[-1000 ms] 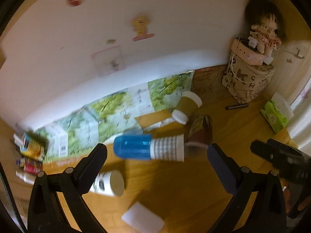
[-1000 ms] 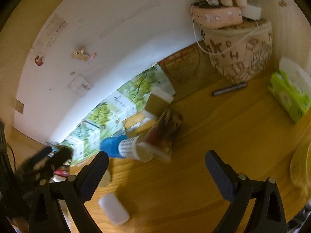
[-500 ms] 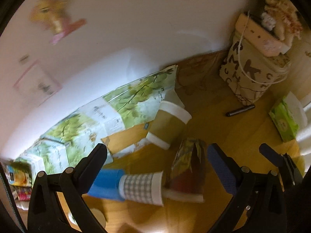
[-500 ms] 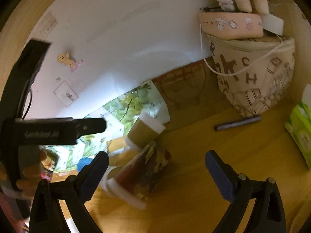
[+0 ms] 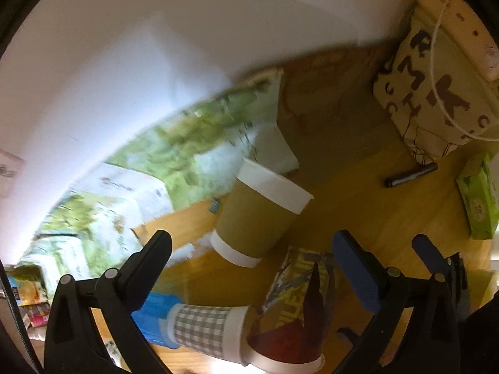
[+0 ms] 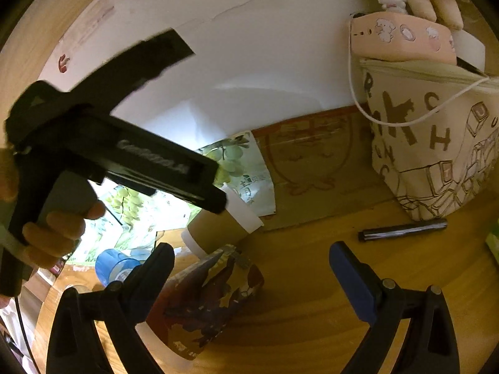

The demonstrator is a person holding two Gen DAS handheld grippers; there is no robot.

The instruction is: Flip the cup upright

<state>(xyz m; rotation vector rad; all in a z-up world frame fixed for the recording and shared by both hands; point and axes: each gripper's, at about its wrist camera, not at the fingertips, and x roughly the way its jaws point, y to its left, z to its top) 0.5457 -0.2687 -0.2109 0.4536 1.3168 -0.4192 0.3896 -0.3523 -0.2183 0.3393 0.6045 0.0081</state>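
Note:
Several paper cups lie on their sides on the wooden desk [image 5: 389, 218]. A brown cup [image 5: 259, 215] with white rims lies ahead, also in the right wrist view [image 6: 218, 227]. A dark red patterned cup [image 5: 296, 311] lies nearer, also in the right wrist view [image 6: 199, 305]. A checked cup [image 5: 205, 330] nested with a blue cup [image 5: 156, 314] lies at lower left. My left gripper [image 5: 252, 249] is open and empty above the brown cup. My right gripper [image 6: 252, 258] is open and empty above the red cup. The left gripper's body [image 6: 109, 146] crosses the right wrist view.
A lettered fabric bag [image 6: 436, 143] stands at the back right with a pink case [image 6: 402, 37] on it. A black marker [image 6: 402, 230] lies before it. A green tissue pack [image 5: 477, 199] sits at the right. Green printed cartons [image 5: 156, 162] line the white wall.
Both grippers have moved forward and lower toward the cups. The brown and red cups look larger. The left gripper's body now fills more of the right wrist view.

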